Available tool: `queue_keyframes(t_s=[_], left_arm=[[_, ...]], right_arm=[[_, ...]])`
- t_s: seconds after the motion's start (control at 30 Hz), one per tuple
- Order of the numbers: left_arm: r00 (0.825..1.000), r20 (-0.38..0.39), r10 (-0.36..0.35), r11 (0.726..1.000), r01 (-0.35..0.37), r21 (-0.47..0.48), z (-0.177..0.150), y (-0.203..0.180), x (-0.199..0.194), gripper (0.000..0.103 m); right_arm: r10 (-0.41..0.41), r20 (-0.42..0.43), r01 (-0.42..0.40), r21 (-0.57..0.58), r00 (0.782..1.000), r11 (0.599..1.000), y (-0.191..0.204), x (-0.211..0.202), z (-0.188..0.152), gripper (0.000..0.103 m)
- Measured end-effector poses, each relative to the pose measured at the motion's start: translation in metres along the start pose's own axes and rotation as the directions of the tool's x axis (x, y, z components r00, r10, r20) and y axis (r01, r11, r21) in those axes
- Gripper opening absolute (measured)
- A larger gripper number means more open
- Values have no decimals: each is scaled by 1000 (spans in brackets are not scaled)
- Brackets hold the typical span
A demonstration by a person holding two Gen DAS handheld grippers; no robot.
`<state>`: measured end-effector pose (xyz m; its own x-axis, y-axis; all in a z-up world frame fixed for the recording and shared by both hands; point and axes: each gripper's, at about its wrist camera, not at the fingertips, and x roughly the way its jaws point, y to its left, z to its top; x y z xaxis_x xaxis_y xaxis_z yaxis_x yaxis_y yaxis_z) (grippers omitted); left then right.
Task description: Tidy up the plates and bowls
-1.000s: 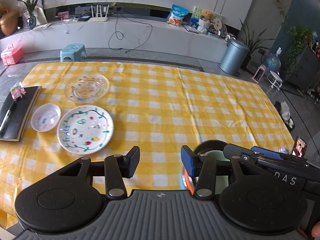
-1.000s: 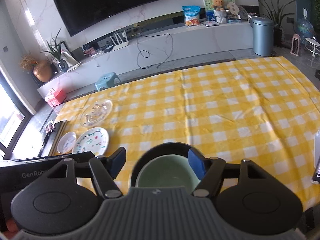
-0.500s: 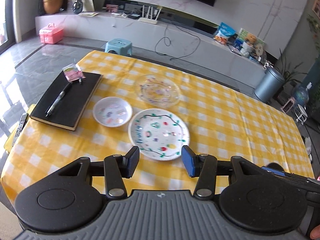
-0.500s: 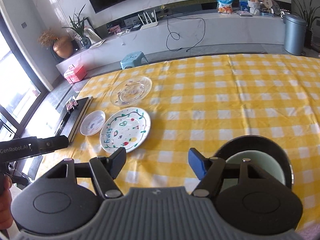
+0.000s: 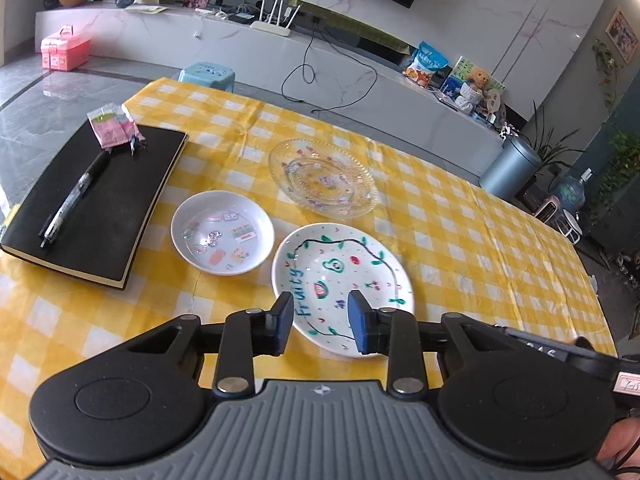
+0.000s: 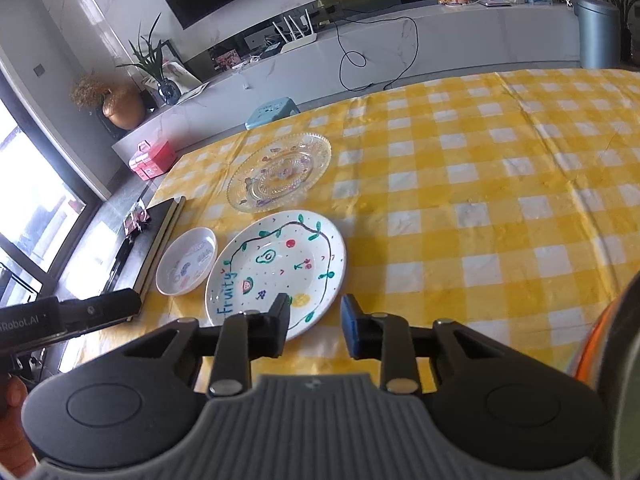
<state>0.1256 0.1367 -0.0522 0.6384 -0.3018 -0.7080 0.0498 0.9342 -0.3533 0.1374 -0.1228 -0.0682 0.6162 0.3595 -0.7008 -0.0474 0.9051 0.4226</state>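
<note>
The round white plate painted with fruit and the word "Fruity" [image 5: 342,280] lies flat on the yellow-and-white checked tablecloth [image 5: 460,240]. At its ten o'clock sits a small white dish with stickers [image 5: 223,232]; at twelve o'clock, a clear patterned glass plate [image 5: 323,177]. The left gripper [image 5: 320,322] and right gripper [image 6: 314,326] hover at the plate's near rim, jaws closing on nothing.

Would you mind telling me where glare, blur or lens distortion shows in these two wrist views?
Left wrist view: sharp; fisheye curves the tablecloth edges, window light glints on the glass plate and small white dish. Right wrist view: the bright window washes out the left side, and a dark bowl at the right edge is blurred.
</note>
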Motion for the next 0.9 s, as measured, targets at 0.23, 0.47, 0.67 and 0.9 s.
queue_keyframes(t_s=[0.23, 0.47, 0.67, 0.9], left_arm=[[999, -14, -35, 996, 34, -80, 0, 27, 44, 34], [999, -16, -37, 993, 35, -116, -2, 35, 65, 34], [999, -7, -43, 990, 41, -135, -2, 37, 73, 34], [999, 5, -32, 990, 33, -139, -1, 34, 80, 27]], right_arm=[[-2, 18, 0, 93, 1000, 996, -14, 35, 11, 26], [7, 1, -7, 153, 1000, 988, -23, 59, 15, 25], [18, 3, -18, 167, 1000, 986, -30, 70, 16, 24], [26, -4, -26, 151, 1000, 988, -30, 75, 17, 14]])
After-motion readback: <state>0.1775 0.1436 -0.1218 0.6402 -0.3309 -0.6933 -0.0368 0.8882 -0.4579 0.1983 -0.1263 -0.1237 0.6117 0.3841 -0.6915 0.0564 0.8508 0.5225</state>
